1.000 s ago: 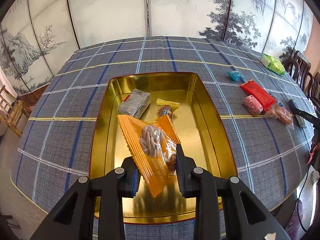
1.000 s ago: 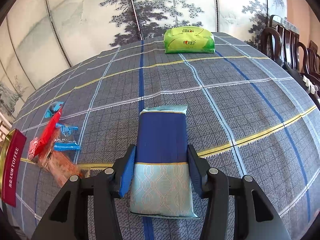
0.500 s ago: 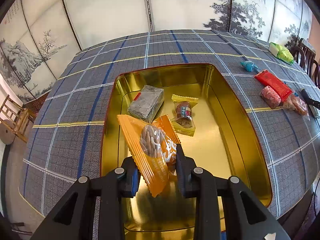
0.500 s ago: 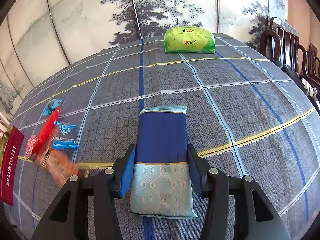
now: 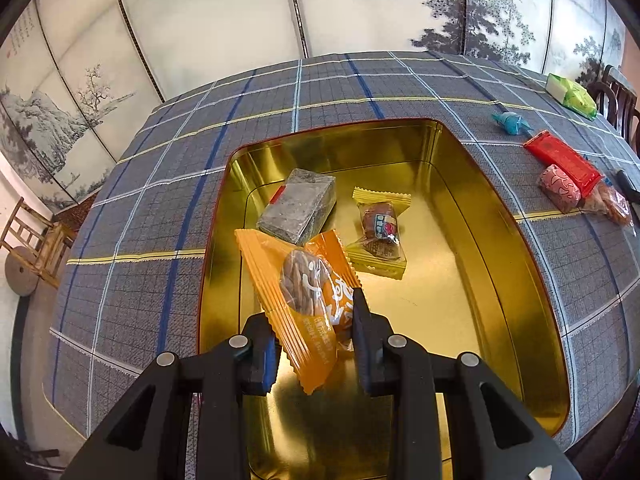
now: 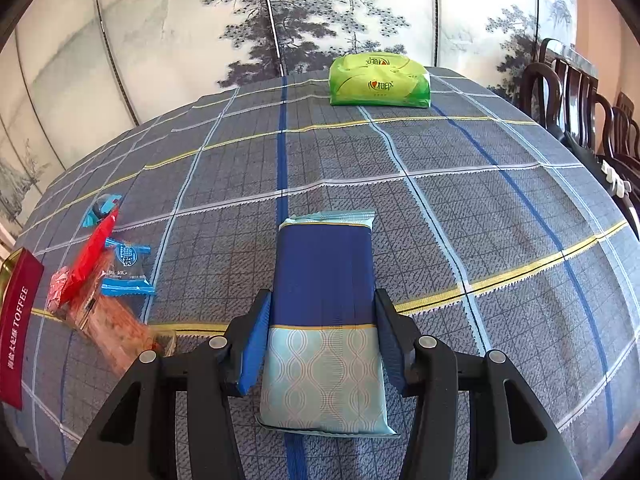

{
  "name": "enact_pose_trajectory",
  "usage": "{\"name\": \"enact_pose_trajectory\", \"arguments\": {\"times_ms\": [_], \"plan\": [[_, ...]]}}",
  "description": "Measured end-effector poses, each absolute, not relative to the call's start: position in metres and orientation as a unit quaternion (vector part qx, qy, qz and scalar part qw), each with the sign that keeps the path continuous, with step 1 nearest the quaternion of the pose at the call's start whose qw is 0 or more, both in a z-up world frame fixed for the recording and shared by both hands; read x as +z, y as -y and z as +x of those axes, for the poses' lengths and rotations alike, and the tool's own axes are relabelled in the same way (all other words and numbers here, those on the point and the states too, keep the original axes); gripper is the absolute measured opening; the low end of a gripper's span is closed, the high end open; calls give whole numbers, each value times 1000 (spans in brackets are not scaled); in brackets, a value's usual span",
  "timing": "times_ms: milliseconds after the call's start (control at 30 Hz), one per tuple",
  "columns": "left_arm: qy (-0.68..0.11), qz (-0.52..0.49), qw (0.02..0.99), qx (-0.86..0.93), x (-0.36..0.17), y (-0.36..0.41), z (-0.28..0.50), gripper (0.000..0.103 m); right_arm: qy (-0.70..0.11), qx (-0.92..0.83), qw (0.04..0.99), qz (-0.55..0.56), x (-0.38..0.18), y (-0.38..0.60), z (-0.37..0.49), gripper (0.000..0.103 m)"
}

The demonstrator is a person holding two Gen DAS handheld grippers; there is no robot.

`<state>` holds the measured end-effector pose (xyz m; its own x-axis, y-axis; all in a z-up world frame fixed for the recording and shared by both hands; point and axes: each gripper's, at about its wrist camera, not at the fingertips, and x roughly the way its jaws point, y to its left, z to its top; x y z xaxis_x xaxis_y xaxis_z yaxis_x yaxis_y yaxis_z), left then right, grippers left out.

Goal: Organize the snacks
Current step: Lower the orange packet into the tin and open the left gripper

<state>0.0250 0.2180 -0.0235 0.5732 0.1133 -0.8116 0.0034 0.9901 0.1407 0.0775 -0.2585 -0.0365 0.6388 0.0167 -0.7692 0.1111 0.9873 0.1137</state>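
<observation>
My left gripper [image 5: 312, 332] is shut on an orange snack packet [image 5: 302, 292] and holds it over the near part of a gold tin tray [image 5: 516, 248]. A grey wrapped block [image 5: 298, 208] and a yellow-wrapped sweet [image 5: 380, 230] lie in the tray. My right gripper [image 6: 320, 332] is shut on a blue and pale-teal packet [image 6: 324, 312] that lies flat on the checked tablecloth. The tray's red "TOFFEE" wall [image 6: 18, 332] shows at the far left of the right wrist view.
Loose snacks lie right of the tray: a red packet [image 5: 562, 160], a pink sweet [image 5: 558, 186], a teal candy [image 5: 512, 122], an orange-brown pack [image 5: 612, 204]. A green tissue pack [image 6: 378, 80] sits at the far edge. Dark wooden chairs [image 6: 576, 100] stand at right.
My left gripper with the orange packet has moved forward and lower over the tray, which now fills more of the view. The right gripper and blue packet have barely shifted.
</observation>
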Motion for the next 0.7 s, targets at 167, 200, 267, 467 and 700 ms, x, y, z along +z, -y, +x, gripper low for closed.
{"name": "enact_pose_trajectory", "arguments": {"times_ms": [167, 200, 267, 467, 700], "plan": [[-463, 68, 883, 34, -26, -217, 29, 28, -424, -27, 902, 75, -37, 258, 78, 51], [-464, 68, 882, 35, -27, -218, 30, 28, -425, -28, 902, 74, -37, 257, 78, 51], [-465, 69, 882, 35, -28, -218, 31, 28, -425, -28, 902, 74, -37, 258, 78, 51], [-473, 69, 878, 38, -32, -221, 36, 28, -425, -29, 902, 73, -37, 256, 78, 51], [-475, 71, 876, 41, -34, -223, 40, 30, -425, -30, 902, 71, -37, 256, 79, 51]]}}
